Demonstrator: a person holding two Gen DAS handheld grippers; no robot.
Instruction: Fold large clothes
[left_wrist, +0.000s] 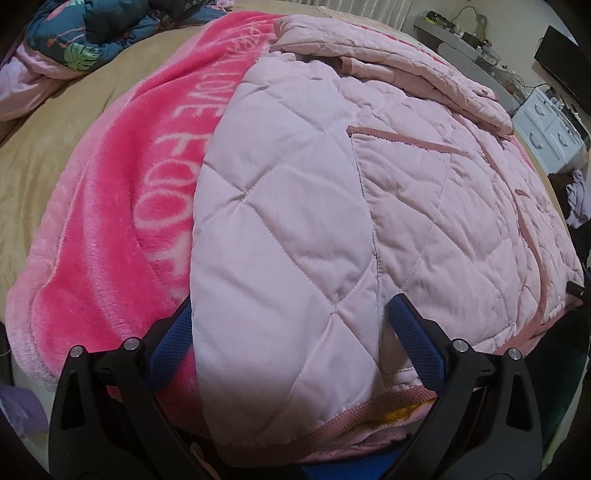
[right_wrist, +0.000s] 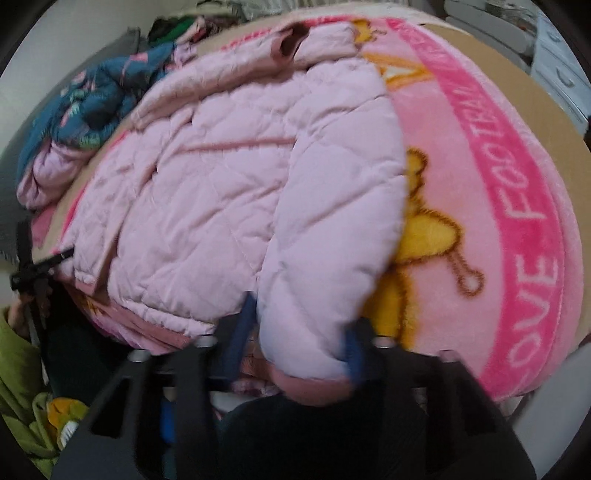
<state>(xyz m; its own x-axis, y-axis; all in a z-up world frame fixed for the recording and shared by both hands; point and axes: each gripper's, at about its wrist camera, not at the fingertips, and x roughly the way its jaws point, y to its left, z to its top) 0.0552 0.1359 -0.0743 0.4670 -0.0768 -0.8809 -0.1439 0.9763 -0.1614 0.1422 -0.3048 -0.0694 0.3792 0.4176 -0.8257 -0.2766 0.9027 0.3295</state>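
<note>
Jacket (left_wrist: 332, 192) lay on the pink blanket (left_wrist: 122, 206) on the bed | left gripper (left_wrist: 291, 336) jaws wide astride its hem | right gripper (right_wrist: 299, 332) jaws pinched on the sleeve cuff (right_wrist: 314, 387) | folding barely begun, body still spread flat.

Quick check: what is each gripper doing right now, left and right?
Left gripper: open, straddling the pink quilted jacket's hem, pads not pressing.
Right gripper: shut on the jacket's sleeve cuff.

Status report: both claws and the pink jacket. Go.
Left claw open, straddling the pink quilted jacket's hem corner. Right claw shut on its sleeve. Jacket flat on pink blanket; nothing in the way.
</note>
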